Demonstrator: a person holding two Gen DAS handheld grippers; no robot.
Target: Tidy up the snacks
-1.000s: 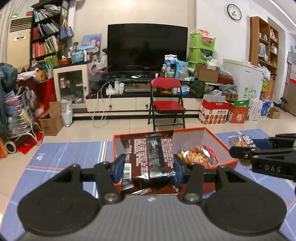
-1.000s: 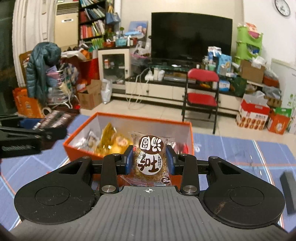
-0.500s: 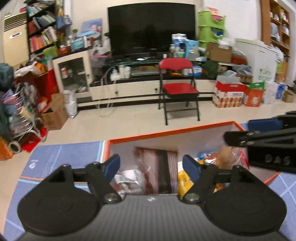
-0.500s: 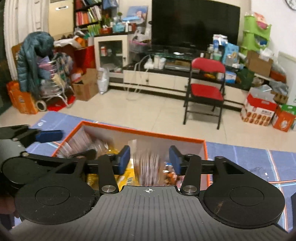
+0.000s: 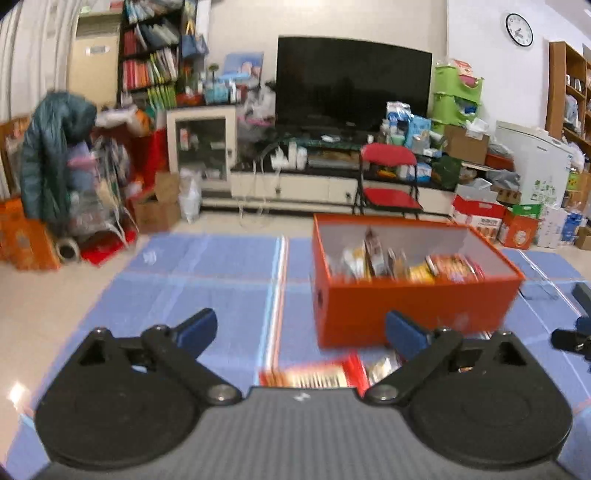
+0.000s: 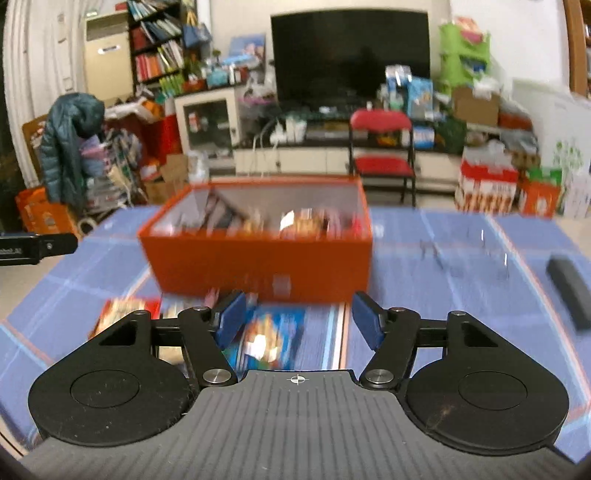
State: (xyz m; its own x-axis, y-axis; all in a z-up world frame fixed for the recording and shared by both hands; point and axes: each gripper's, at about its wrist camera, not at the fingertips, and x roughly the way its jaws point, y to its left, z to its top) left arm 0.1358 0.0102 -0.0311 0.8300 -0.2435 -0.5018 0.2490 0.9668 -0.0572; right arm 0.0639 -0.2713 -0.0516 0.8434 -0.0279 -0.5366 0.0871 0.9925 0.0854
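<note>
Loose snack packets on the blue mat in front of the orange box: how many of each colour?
Red packet: 1
Pale packet: 1
Blue packet: 1
Total: 3, though blur may hide more.

Television point(image 5: 354, 83): large, dark, on a low white stand against the far wall.
Folding chair point(image 5: 388, 177): red, just before the stand.
Wall clock point(image 5: 519, 29): round, upper right.
Bookshelf point(image 5: 155, 55): tall, dark, crammed.
Coat point(image 5: 51, 155): teal, draped at left.
Floor mat point(image 5: 207, 273): blue, striped.
</note>
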